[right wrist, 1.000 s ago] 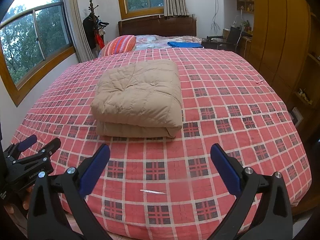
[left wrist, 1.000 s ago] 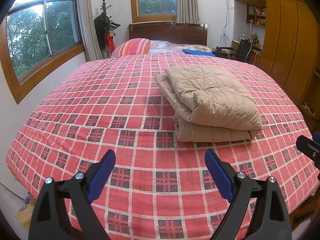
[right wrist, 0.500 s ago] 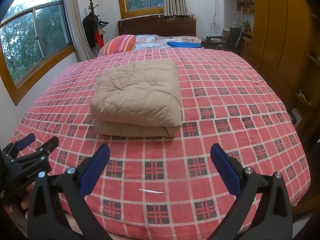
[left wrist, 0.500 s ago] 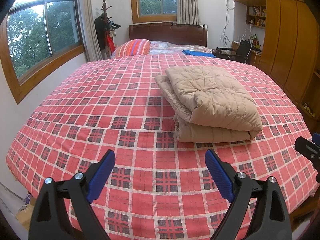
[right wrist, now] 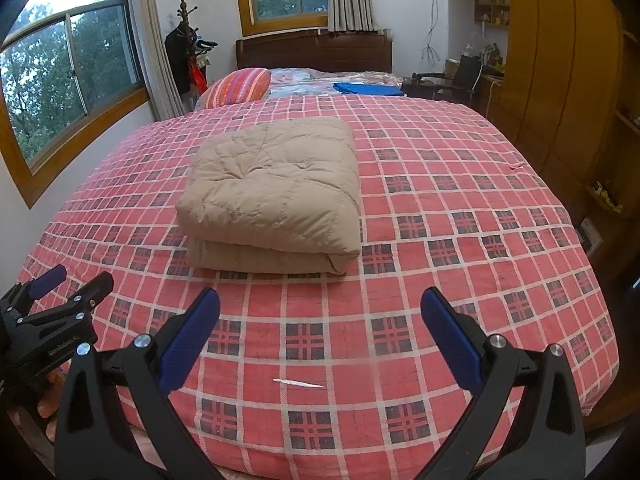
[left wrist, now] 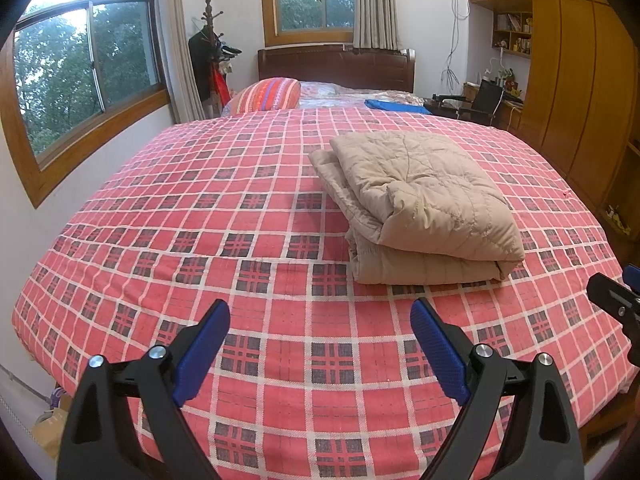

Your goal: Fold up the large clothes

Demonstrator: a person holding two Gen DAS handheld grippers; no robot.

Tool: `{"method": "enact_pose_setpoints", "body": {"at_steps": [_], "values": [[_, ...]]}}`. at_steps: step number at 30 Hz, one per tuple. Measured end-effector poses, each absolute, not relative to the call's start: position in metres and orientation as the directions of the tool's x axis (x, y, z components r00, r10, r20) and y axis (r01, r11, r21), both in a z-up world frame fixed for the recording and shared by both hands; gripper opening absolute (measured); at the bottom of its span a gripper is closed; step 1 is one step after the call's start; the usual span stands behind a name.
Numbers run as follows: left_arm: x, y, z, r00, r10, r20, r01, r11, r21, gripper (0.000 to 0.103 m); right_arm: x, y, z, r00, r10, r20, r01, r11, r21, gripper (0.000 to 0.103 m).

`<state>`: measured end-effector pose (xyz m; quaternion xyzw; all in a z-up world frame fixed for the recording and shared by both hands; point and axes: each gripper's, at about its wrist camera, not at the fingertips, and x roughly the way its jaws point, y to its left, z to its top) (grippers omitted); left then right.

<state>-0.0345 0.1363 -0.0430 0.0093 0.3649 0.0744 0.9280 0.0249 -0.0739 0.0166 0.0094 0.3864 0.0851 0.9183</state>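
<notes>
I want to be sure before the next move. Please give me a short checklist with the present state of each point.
1. Left gripper open and empty: ok.
2. Right gripper open and empty: ok.
3. Beige padded garment folded in a stack, lying on the checked bedspread: ok.
4. Both grippers clear of the garment, near the foot of the bed: ok.
5. Folded edges all even: cannot tell; a lower layer sticks out on the window side.
6. Small white scrap on the bedspread near the right fingers: not ok.
</notes>
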Motion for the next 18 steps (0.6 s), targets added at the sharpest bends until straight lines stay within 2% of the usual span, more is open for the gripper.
{"method": "enact_pose_setpoints", "body": {"at_steps": [18], "values": [[-0.0339, 0.136, -0.0437, 0.724, 0.142, -0.675, -0.128, 0.989, 0.07, 0.094, 0.0268, -0.0738, 0.0157, 0.687, 0.166, -0.707, -0.153, 0.985, 0.083, 0.1]]}}
